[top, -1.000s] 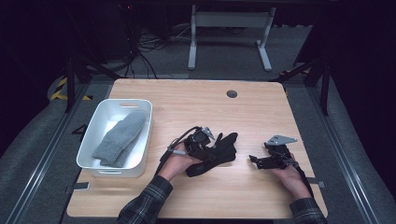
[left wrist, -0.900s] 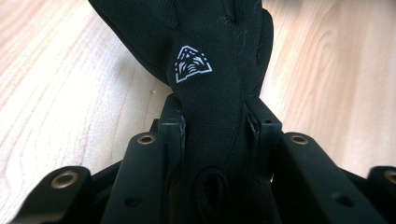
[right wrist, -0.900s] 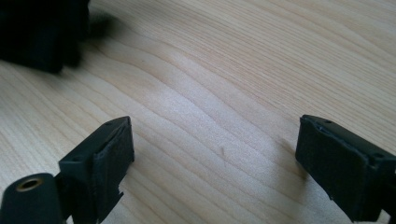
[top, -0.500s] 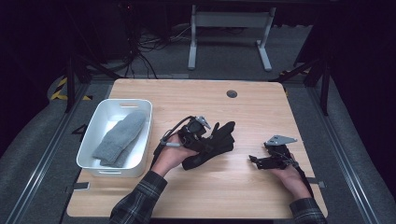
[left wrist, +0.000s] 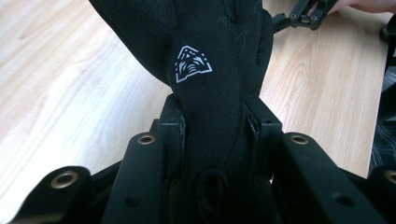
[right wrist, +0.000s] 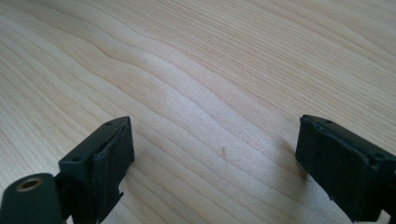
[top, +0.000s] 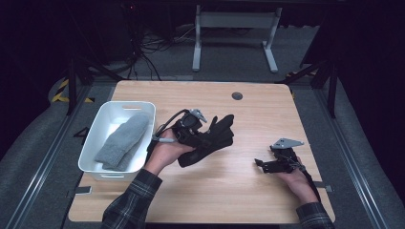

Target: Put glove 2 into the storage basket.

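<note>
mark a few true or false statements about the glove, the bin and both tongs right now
1. The left tongs are clamped on the black glove. True.
2. The white bin holds a red towel. False: a grey mitten lies in it.
3. The right tongs are open with nothing between them. True: bare wooden table shows in the gap.
4. The black glove lies inside the white bin. False: it is over the table, to the right of the bin.
5. The right tongs grip the glove's fingers. False: they sit apart from it, near the table's right side.
</note>
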`<state>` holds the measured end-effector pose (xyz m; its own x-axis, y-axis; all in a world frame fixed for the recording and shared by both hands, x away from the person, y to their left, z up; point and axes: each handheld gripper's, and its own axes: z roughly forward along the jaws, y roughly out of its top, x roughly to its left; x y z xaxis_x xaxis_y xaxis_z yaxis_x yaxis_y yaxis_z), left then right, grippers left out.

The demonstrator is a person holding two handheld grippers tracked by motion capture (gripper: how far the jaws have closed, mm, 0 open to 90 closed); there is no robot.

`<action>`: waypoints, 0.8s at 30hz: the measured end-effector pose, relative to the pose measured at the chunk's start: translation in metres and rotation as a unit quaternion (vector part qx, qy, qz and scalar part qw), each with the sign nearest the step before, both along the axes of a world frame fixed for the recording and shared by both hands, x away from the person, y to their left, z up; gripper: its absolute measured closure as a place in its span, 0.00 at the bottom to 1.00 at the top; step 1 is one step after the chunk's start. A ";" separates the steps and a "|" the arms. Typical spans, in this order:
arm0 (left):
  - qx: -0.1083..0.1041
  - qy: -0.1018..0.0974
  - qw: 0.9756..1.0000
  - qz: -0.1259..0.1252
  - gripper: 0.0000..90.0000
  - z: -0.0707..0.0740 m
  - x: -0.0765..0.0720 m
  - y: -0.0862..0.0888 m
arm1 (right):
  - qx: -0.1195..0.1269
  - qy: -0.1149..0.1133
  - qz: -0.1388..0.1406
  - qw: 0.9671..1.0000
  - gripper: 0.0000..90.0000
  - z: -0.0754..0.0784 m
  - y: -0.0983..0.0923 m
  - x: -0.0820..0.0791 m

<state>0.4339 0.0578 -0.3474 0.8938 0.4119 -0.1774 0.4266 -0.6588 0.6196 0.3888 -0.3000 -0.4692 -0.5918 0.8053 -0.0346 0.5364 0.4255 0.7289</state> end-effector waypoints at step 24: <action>0.008 -0.019 0.997 0.074 0.73 0.026 0.005 0.073 | 0.000 0.000 0.001 1.000 0.13 0.000 0.000 0.000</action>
<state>0.4387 0.1306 -0.3214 0.8284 0.5430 -0.1374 0.4973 -0.6002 0.6264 0.3888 -0.2999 -0.4692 -0.5939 0.8038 -0.0349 0.5354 0.4272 0.7286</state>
